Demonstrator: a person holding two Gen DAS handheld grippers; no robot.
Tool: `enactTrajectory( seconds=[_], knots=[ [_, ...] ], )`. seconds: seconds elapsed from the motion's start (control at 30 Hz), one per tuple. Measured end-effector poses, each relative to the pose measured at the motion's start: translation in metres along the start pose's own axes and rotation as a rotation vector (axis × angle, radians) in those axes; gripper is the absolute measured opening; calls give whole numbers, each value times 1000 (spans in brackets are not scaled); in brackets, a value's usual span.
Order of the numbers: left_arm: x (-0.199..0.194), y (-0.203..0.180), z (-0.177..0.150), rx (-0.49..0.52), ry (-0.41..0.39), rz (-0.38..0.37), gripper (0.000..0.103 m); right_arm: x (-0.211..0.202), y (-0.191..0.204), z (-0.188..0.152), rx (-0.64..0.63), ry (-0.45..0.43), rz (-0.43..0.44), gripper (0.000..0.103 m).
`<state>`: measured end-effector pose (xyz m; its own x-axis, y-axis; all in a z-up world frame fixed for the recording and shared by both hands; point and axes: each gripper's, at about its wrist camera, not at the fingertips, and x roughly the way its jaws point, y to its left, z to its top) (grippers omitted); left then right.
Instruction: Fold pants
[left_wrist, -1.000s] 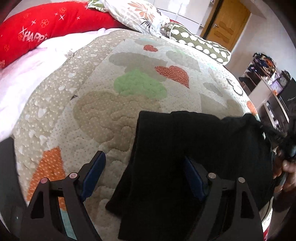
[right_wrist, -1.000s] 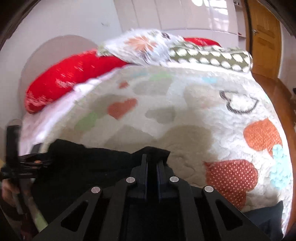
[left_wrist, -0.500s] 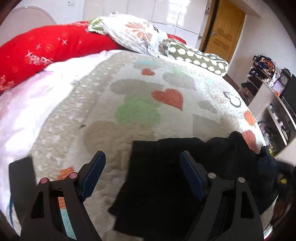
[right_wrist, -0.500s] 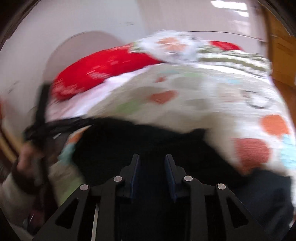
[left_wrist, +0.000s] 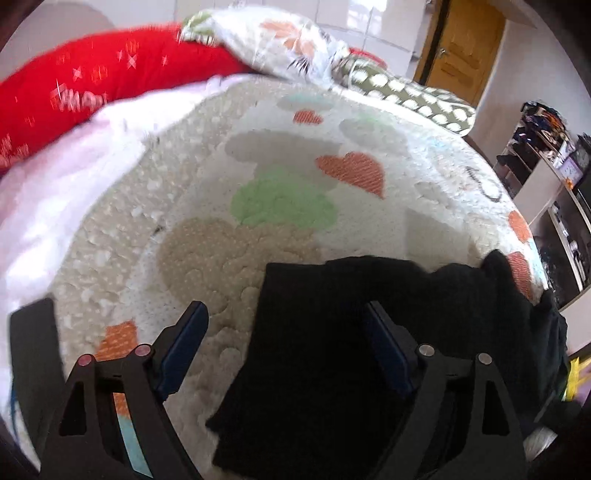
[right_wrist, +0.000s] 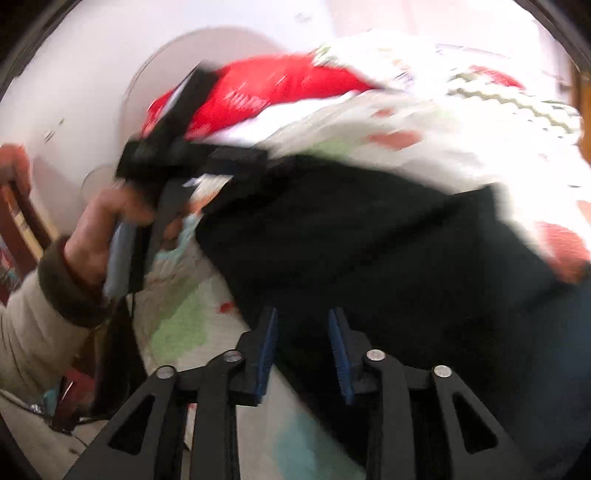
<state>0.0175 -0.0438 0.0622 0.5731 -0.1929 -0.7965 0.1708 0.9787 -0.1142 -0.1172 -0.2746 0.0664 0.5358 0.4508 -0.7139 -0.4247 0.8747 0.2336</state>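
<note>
The black pants (left_wrist: 354, 354) lie folded over on the near right part of the quilt (left_wrist: 229, 206), their left edge fairly straight, the far right end bunched and trailing off the quilt's edge. This looks like the pause between folds — one layer is laid down and the tools are letting go.

The left gripper (left_wrist: 284, 339) hangs above the pants' left edge with its jaws spread wide; one blue pad is over bare quilt, the other over black cloth, and nothing is pinched. In the right wrist view the person's left hand (right_wrist: 107, 229) shows at the left, gripping that tool's handle from a cream sleeve (right_wrist: 33, 332).

The right gripper (right_wrist: 303, 347) tilts down over the near edge of the pants, its jaws opening. Dark cloth sits behind the gap, but the pads do not seem to press on it — though this view is blurred.

Next, I judge, the bunched right end needs smoothing or bringing over. That calls for a fresh pinch on both layers at an edge, then a level carry across.
</note>
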Motion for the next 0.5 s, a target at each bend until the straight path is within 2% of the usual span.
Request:
enactTrajectory(
  seconds=[0.1,0.2,0.3,0.37,0.43,0.5],
  knots=[
    [-26,-11,-4,11,-61,-20,86,-48,-34,-11,68,-71,-121,49],
    [-40,-25,-6,29,-92,-50,86,-96,-88,-28,202,-123,-279,51],
    [-39,-44,-7,69,-86,-79,86,-125,-137,-49,329,-117,-422,52],
    [-31,-55,-9,85,-63,-92,86,-126,-160,-55,369,-97,-484,52],
    [-22,-64,-13,96,-29,-95,86,-123,-181,-58,407,-83,-527,57],
    [-14,-72,-17,113,0,-103,86,-114,-198,-56,429,-81,-516,61]
  ],
)
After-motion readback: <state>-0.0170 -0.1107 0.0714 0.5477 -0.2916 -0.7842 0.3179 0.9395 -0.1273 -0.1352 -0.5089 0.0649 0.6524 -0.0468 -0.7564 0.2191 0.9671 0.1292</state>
